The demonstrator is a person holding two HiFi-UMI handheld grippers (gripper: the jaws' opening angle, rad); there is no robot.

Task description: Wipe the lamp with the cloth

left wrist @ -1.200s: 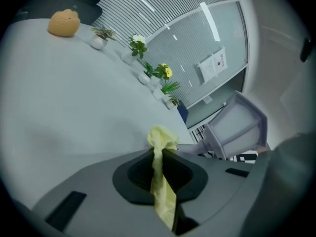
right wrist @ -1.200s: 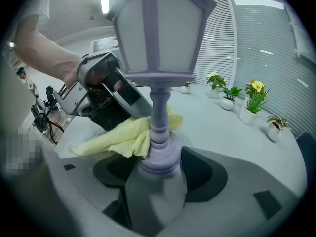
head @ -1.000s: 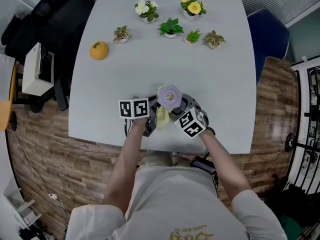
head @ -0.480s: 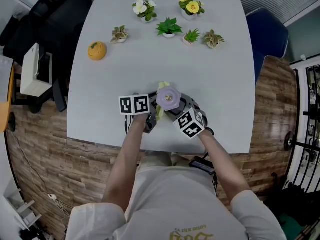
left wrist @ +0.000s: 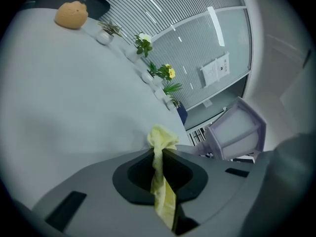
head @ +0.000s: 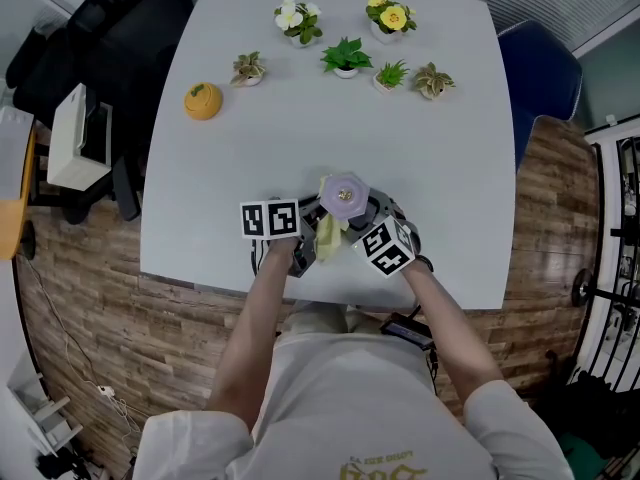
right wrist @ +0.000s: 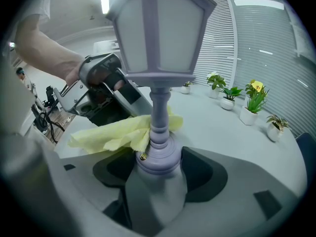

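Observation:
A small lavender lantern-style lamp [right wrist: 159, 38] stands upright in my right gripper [right wrist: 157, 168], which is shut on its round base. From the head view its hexagonal top [head: 344, 194] shows near the table's front edge. A yellow cloth [right wrist: 121, 131] is pressed against the lamp's stem from the left. My left gripper [left wrist: 160, 174] is shut on that cloth [left wrist: 161, 181], whose bunched end sticks out past the jaws. The lamp [left wrist: 237, 135] appears at the right of the left gripper view. Both grippers [head: 300, 243] sit close together beside the lamp.
The white table [head: 420, 148] holds several small potted plants [head: 345, 56] along its far edge and an orange pumpkin-shaped object [head: 202, 100] at the far left. A black chair [head: 100, 28] and a blue chair [head: 545, 68] flank the table.
The cloth and left gripper have shifted slightly against the lamp's stem; the lamp stays held in place near the front edge.

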